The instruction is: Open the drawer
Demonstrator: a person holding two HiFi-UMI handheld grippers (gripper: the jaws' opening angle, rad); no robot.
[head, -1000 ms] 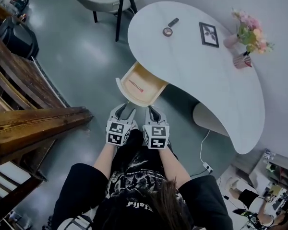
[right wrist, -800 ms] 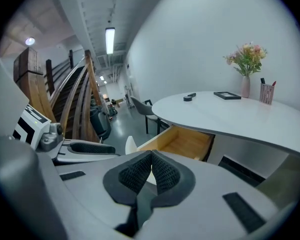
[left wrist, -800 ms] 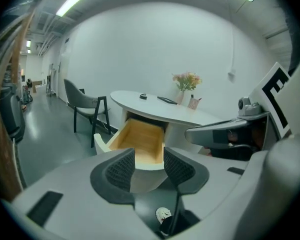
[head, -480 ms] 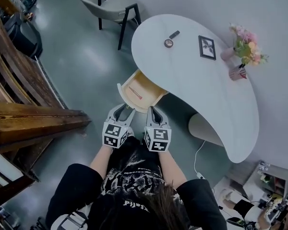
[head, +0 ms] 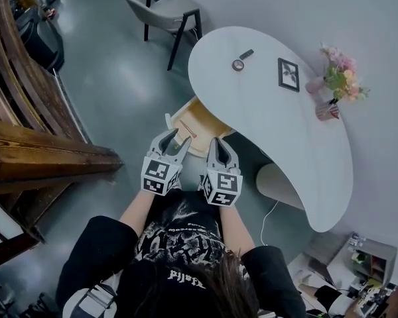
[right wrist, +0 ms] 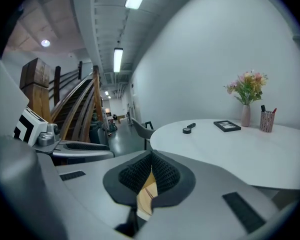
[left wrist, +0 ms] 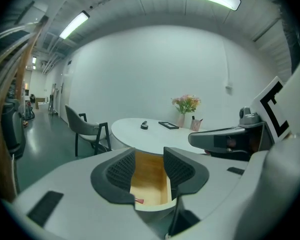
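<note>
Left gripper [head: 174, 143] jaws widened since earlier, empty; right gripper [head: 219, 150] jaws pressed together, empty. Curved-front pale wood drawer [head: 202, 119] open at 12 o'clock, beneath smooth white rounded table [head: 278, 124].

We see our left gripper [left wrist: 150, 165] with its jaws apart, framing the open light wooden drawer [left wrist: 149, 186]. A small red-tipped item [left wrist: 139, 201] lies inside it, beneath the rounded white table [left wrist: 150, 134].

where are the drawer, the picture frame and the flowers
drawer [head: 200, 121], head view, on its bare wooden floor
picture frame [head: 288, 75], head view, on the middle of the frame
flowers [head: 339, 77], head view, on the blooms
</note>
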